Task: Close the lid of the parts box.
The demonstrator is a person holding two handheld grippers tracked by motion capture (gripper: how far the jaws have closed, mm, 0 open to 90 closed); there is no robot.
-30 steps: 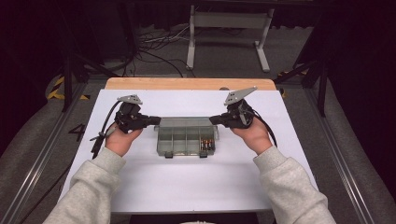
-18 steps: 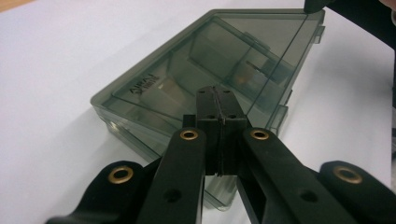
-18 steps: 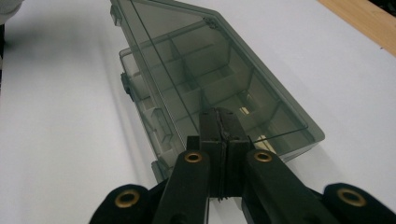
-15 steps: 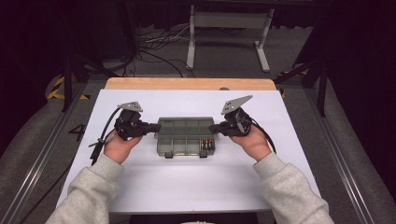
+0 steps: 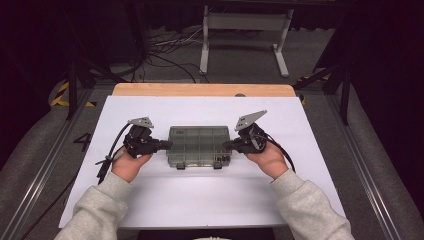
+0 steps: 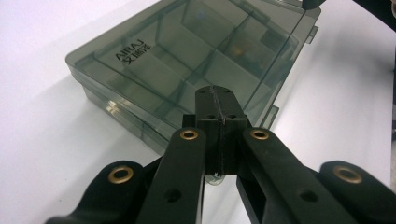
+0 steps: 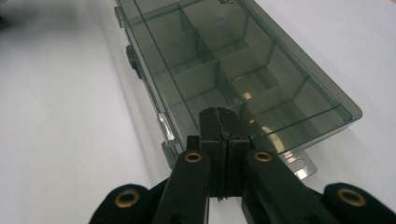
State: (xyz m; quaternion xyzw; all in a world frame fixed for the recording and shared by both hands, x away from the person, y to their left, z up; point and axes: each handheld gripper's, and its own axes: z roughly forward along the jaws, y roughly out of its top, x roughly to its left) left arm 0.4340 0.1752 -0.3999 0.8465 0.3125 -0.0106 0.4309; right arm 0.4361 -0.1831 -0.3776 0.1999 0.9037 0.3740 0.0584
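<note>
**Two closed hand-held grippers bracket a shut compartment box**

Nearest the camera, two grey sleeves (image 5: 107, 207) reach in from the bottom edge, each hand carrying a hand-held gripper. The left hand-held gripper (image 5: 167, 144) has its jaws pressed together with nothing between them, and the same is true of the right hand-held gripper (image 5: 226, 145). Between them, on the white counter (image 5: 200, 200), lies a smoky, see-through compartment box (image 5: 199, 146), flat and lengthwise from left to right. The left tip meets the box's left short end; the right tip meets its right short end. In the left gripper view the joined jaws sit against the box (image 6: 187, 70) at its near edge, and the right gripper view shows the same at the opposite end of the box (image 7: 233, 79).

The lid looks shut, its two front latches (image 5: 218, 164) still down, and a few small items rest in a near right compartment. By my reading the work is at an early stage: the box is squared up or steadied between the tips, with unlatching and opening still to do.

Beyond the counter are a wooden strip (image 5: 200, 90), floor cables and a white stand (image 5: 245, 30).
</note>
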